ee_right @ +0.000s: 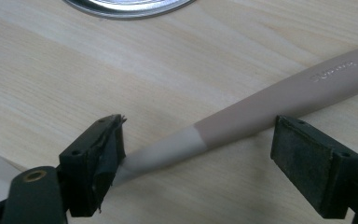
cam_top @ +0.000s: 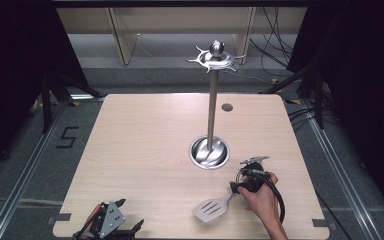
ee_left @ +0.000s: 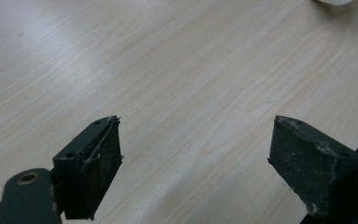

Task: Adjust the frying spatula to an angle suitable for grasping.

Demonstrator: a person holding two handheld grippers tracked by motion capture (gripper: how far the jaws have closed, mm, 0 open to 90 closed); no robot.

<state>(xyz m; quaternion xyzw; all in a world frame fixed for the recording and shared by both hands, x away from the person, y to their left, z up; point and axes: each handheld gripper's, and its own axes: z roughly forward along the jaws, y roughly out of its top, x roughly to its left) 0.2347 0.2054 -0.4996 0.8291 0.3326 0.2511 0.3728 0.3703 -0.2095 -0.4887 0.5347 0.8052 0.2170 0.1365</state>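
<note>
Your right gripper sits near the front right of the table with its jaws spread wide and nothing pinched: in the right gripper view the two black pads stand one on each side of the spatula's handle, the left pad right at the pale neck of the shaft, the right pad just beside the brown grip without clearly pressing on it. Your left gripper rests low at the front left edge, well apart from the other, and its jaws are also wide apart, with bare wood between them in the left gripper view. Going from big to small: the table is a light wooden square top; on it, right of centre, stands a tall metal utensil stand, a slim pole rising from a round shiny base to a ring of hooks with a ball on top. The base's rim shows at the top of the right gripper view, near your jaws. The spatula lies flat on the wood in front of the stand's base, its slotted pale blade pointing toward the front left, its handle running back under your right hand.
</note>
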